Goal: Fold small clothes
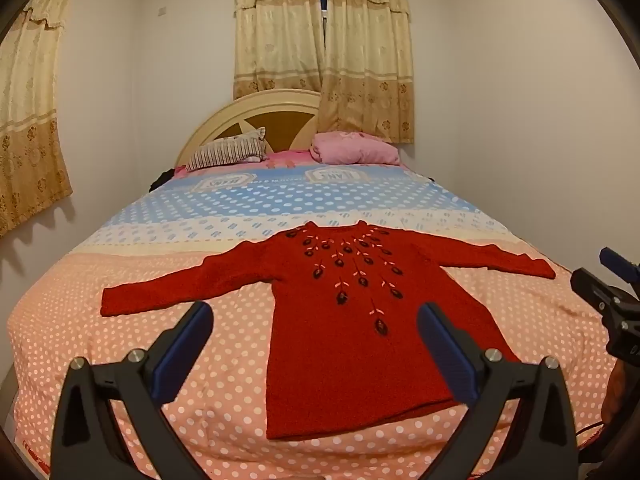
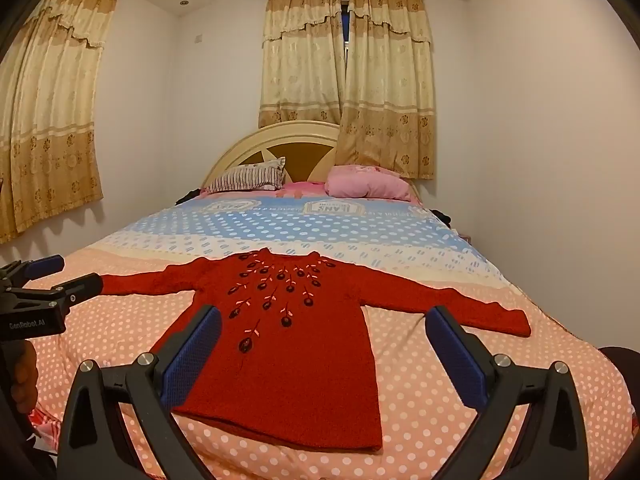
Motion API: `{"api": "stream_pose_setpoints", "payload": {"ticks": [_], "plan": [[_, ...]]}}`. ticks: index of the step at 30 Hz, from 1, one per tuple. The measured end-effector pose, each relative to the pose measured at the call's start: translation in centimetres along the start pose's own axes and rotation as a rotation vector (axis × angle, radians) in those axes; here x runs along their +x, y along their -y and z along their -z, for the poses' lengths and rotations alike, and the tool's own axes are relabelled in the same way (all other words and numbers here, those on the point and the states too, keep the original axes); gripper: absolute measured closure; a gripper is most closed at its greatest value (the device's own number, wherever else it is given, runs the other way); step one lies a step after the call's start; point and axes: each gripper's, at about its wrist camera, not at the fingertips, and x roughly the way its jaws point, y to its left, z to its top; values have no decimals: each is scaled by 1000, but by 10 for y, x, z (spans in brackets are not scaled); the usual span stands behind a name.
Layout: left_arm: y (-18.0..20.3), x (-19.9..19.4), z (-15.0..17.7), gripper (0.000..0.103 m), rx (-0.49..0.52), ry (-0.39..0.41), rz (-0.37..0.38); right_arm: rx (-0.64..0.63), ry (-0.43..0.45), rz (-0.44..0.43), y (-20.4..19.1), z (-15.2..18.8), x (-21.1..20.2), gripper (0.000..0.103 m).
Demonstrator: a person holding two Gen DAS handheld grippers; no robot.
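Note:
A small red knitted sweater with dark embroidered flowers on its chest lies flat and face up on the bed, both sleeves spread out sideways, hem towards me. My left gripper hovers open above the hem end, nothing between its blue pads. My right gripper is also open and empty, held over the lower body of the sweater. Each gripper shows in the other's view: the right gripper at the right edge, the left gripper at the left edge.
The bed has a pink polka-dot cover, blue towards the headboard. A striped pillow and a pink pillow lie at the far end. Walls stand close on both sides, with curtains behind the headboard and on the left wall. A hand grips the left tool.

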Motion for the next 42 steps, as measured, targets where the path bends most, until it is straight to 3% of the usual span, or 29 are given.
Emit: {"api": "stream_pose_setpoints", "payload": {"ticks": [42], "plan": [[1, 3, 3, 0, 4, -27, -2, 17, -23, 7, 1, 7, 4, 1]]}}
